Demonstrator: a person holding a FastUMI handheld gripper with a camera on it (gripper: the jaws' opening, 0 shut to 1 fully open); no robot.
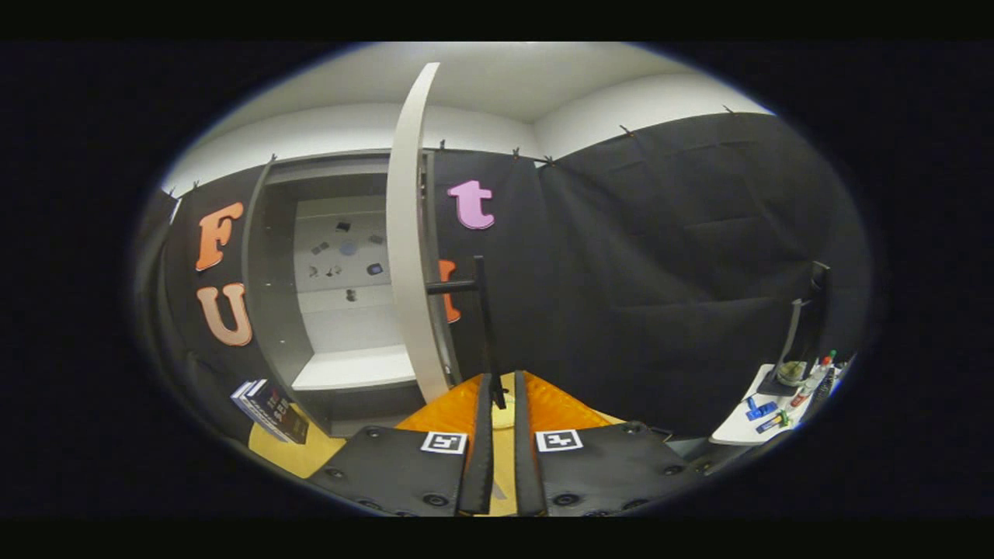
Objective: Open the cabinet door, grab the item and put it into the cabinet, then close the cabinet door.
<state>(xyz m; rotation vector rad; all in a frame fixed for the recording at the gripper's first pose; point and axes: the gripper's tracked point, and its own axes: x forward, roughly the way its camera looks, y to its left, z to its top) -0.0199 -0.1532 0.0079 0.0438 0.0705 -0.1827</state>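
The cabinet door (408, 233) stands open and is seen almost edge-on, so the first step of the task looks done. The claw (497, 396) has its two fingers drawn close together around the lower end of the thin dark handle bar (481, 326) that stands out from the door; the bar passes between the fingertips, and it seems they pinch it, though I cannot tell for sure that both press on it. Behind the door the cabinet (268, 272) shows a pale shelf (353, 366) with nothing lying on it, and some small dark marks on its back wall. The item, which I take to be the book (272, 410), lies on a yellow surface (299, 454) below the cabinet, to the left of the fingers and well apart from them. So the grabbing, the placing inside and the closing of the door are not yet done. Far to the right a small tabletop (738, 427) carries some bottles (811, 380).
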